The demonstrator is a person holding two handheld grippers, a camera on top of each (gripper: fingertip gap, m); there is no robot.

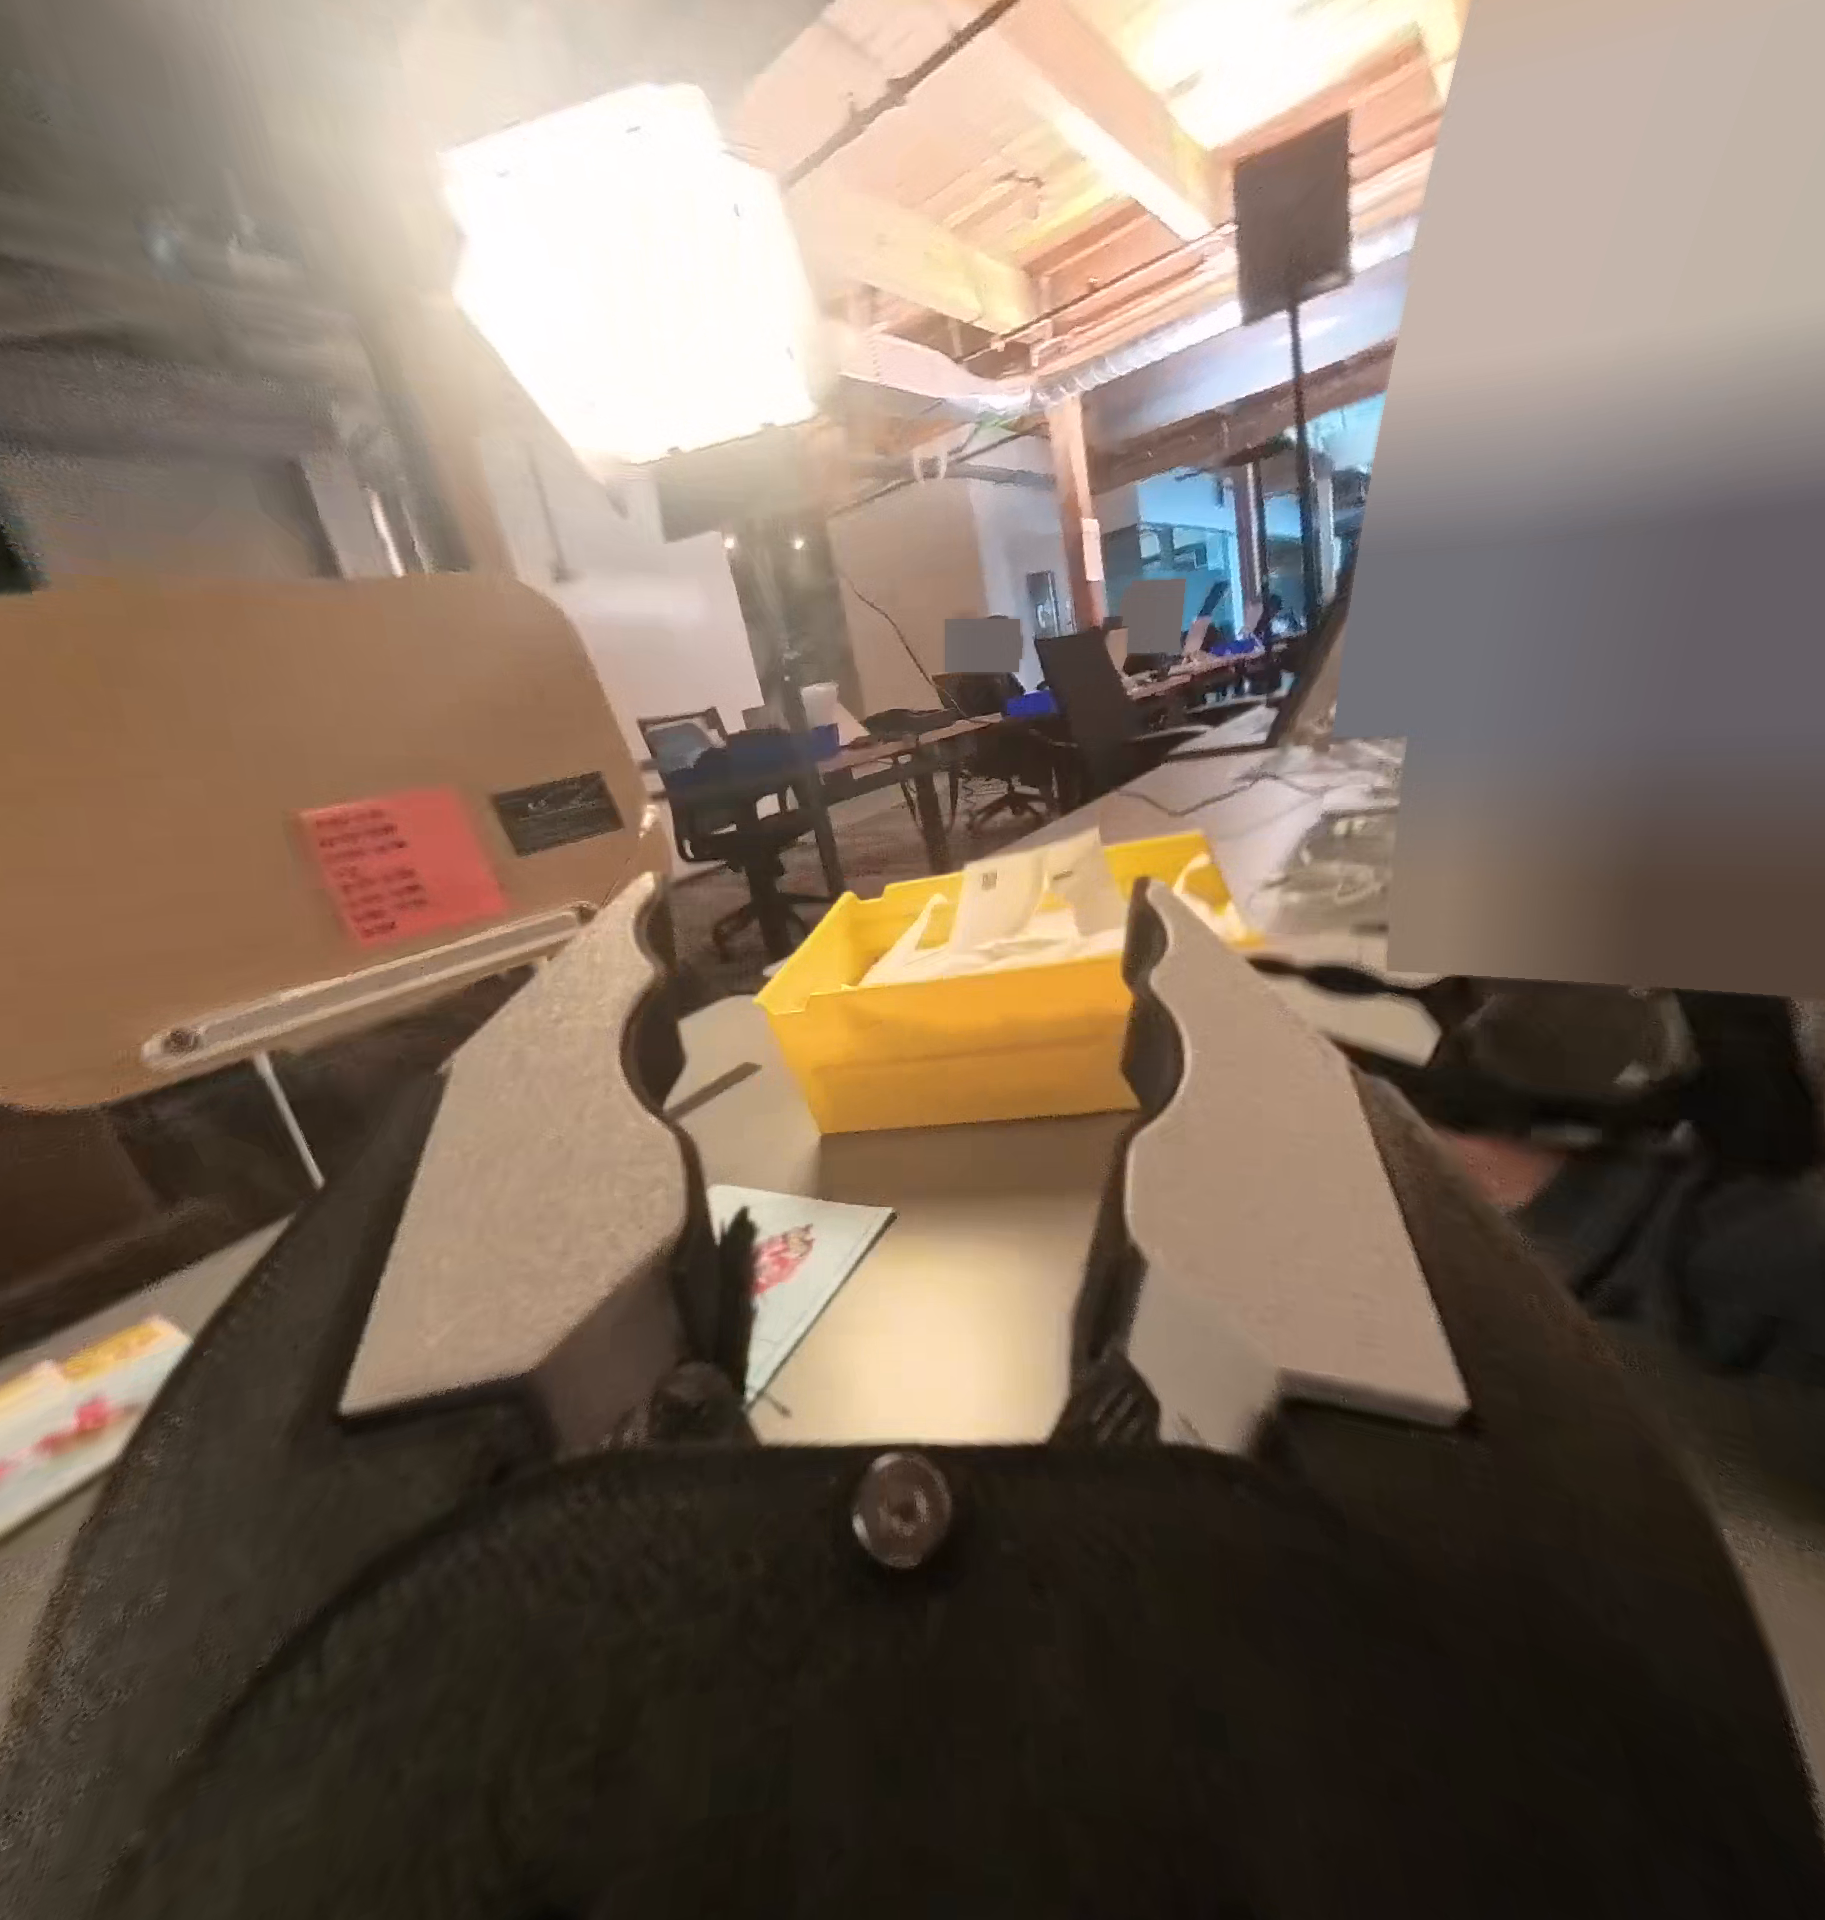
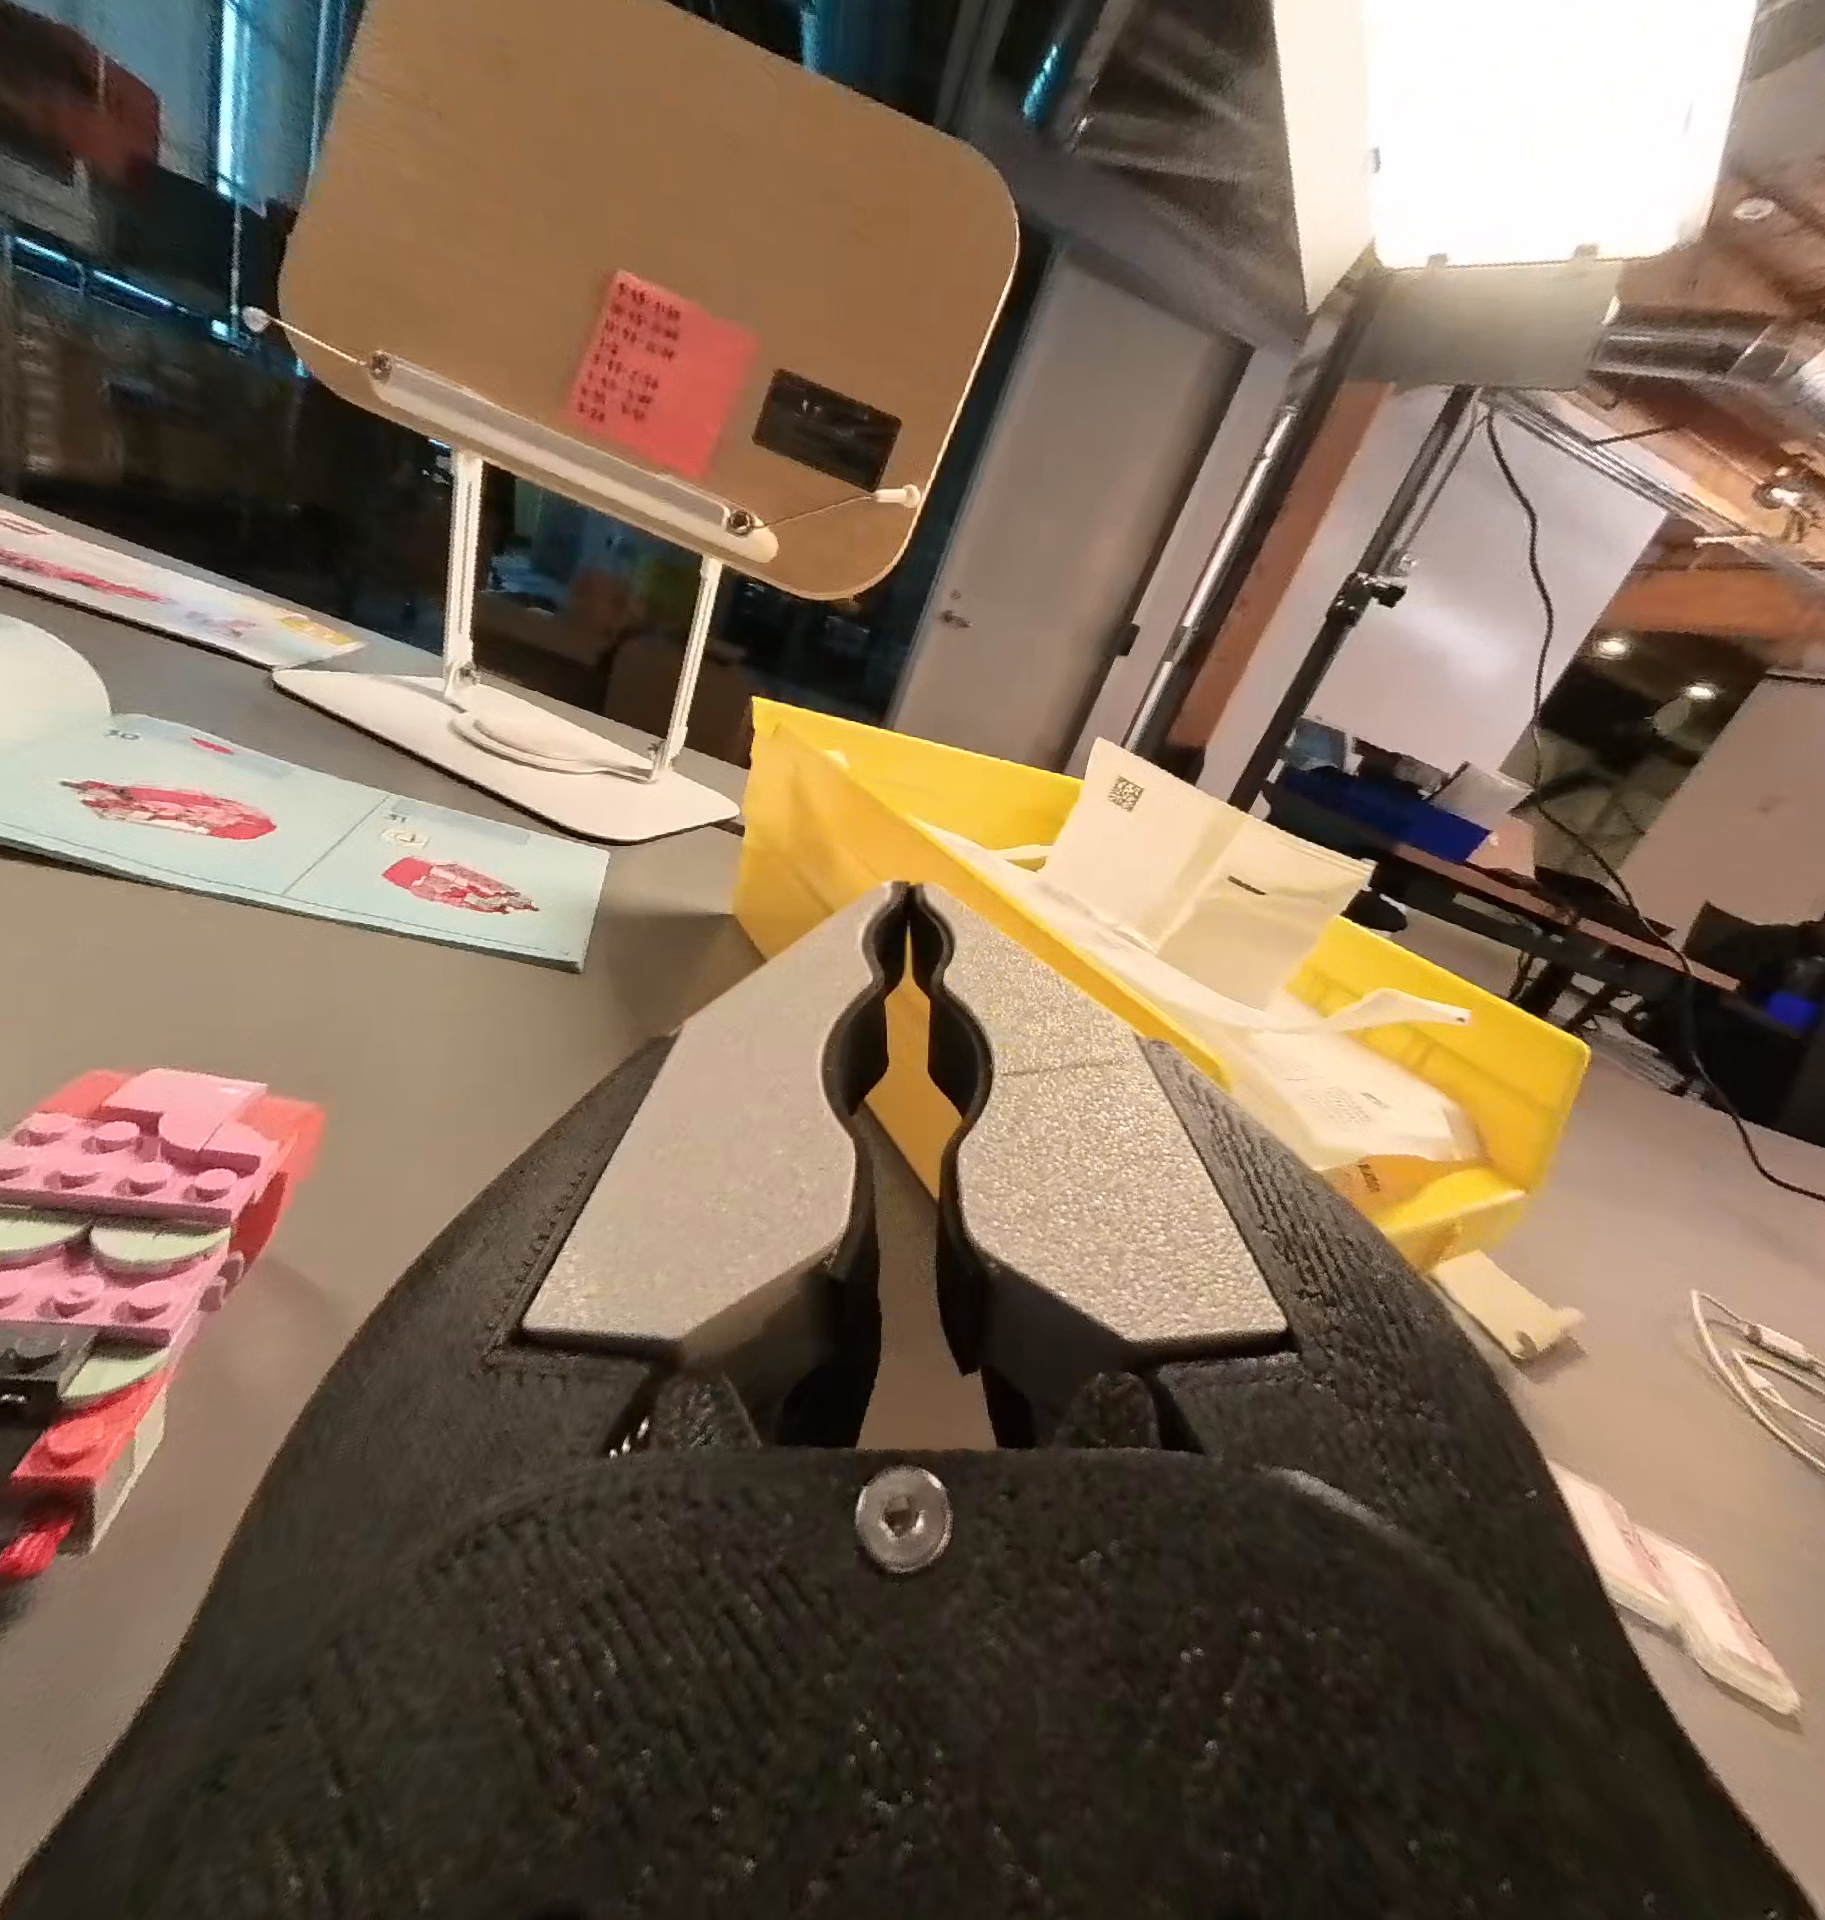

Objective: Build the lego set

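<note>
My left gripper (image 1: pixel 897 914) gapes wide on nothing, framing the yellow plastic bin (image 1: pixel 949 1049) at frame centre; my right gripper (image 2: pixel 908 899) is closed empty, its tips just short of that bin (image 2: pixel 814 831); I'd approach level.

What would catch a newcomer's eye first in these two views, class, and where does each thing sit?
The yellow bin of white paper bags stands out, just ahead of both grippers on the grey table. Left of the right gripper, whose fingers are shut on nothing, sits a pink and red brick model. Behind it lies an open booklet, and a tan board on a white stand.
</note>
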